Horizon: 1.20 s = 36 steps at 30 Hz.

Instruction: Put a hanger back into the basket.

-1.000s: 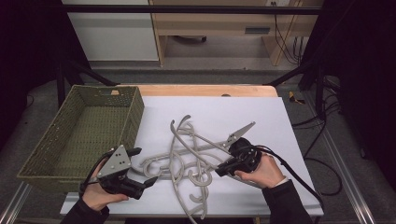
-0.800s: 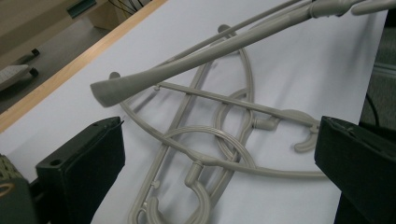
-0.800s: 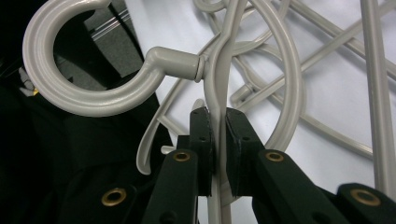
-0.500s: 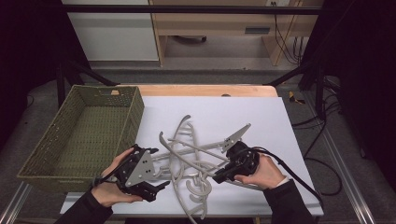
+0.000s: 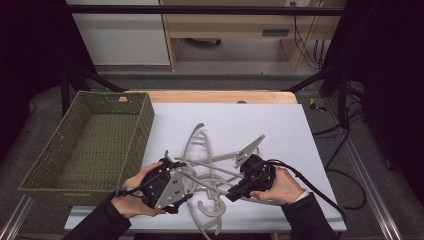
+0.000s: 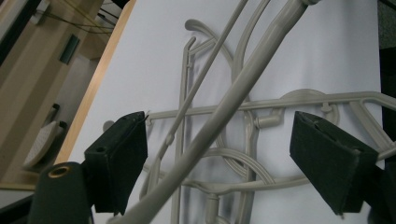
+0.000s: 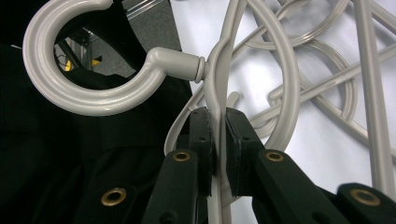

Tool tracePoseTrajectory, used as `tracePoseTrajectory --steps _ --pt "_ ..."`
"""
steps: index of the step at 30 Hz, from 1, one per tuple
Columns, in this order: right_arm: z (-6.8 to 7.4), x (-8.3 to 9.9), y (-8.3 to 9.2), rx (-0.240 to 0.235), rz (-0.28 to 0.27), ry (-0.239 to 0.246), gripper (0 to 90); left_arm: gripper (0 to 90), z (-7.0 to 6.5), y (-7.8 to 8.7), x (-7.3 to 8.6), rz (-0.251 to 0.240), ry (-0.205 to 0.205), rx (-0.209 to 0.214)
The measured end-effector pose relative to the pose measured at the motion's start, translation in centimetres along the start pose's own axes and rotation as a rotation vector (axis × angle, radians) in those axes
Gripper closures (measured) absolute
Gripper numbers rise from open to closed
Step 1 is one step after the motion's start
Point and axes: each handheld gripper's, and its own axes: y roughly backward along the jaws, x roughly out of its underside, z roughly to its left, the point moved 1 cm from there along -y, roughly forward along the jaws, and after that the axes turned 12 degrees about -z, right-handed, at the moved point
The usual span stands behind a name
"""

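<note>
A tangle of several grey plastic hangers (image 5: 210,160) lies mid-table on the white sheet (image 5: 280,125). My right gripper (image 5: 232,195) is shut on one hanger's neck (image 7: 219,88), just below its hook (image 7: 88,100), and that hanger is tilted up off the pile. My left gripper (image 5: 186,176) is at the pile's left side. In the left gripper view the left gripper (image 6: 219,126) has its jaws wide, and they have just been closing. A raised hanger bar (image 6: 243,88) runs diagonally between the pads (image 6: 121,158) without touching them.
A green woven basket (image 5: 142,125) with nothing inside sits at the table's left, close to my left hand. The wooden table edge (image 5: 220,96) runs along the back. Bare white sheet lies behind and right of the hangers.
My left hand has moved right from the basket's front corner into the hanger pile. The raised hanger loops have shifted. My right hand has stayed put.
</note>
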Motion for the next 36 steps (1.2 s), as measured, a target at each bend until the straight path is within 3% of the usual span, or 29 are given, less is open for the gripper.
tracePoseTrajectory --steps 2,3,8,9,11,14,17,26,36 --pt "0.1 -0.1 -0.2 -0.007 0.003 0.001 82.5 26.3 -0.2 -0.3 -0.1 -0.012 -0.018 0.012" --pt "0.1 -0.2 -0.3 -0.013 0.008 0.0 82.5 28.0 -0.2 -0.4 -0.3 0.001 -0.055 0.022" --pt "0.1 -0.2 -0.5 -0.026 0.016 0.005 82.5 32.9 -0.6 -1.1 -0.5 0.01 -0.122 0.044" --pt "0.2 -0.3 -0.7 -0.035 0.017 0.007 82.5 36.0 -0.8 -1.4 -0.6 0.017 -0.151 0.046" --pt "0.3 -0.3 -0.7 -0.041 0.017 0.006 82.5 39.5 -1.0 -1.6 -0.5 0.019 -0.162 0.048" --pt "0.3 -0.3 -0.8 -0.045 0.015 0.013 82.5 42.5 -1.5 -2.0 -0.4 0.019 -0.208 0.06" --pt "0.3 -0.3 -1.0 -0.049 0.021 0.013 82.5 51.6 -1.8 -2.4 -0.2 0.025 -0.233 0.057" --pt "0.3 -0.2 -1.0 -0.068 0.021 0.014 82.5 71.7 -2.0 -2.7 -0.1 0.019 -0.262 0.065" --pt "0.3 -0.2 -1.1 -0.079 0.03 0.022 82.3 76.0 -2.6 -2.7 0.0 0.023 -0.288 0.087"
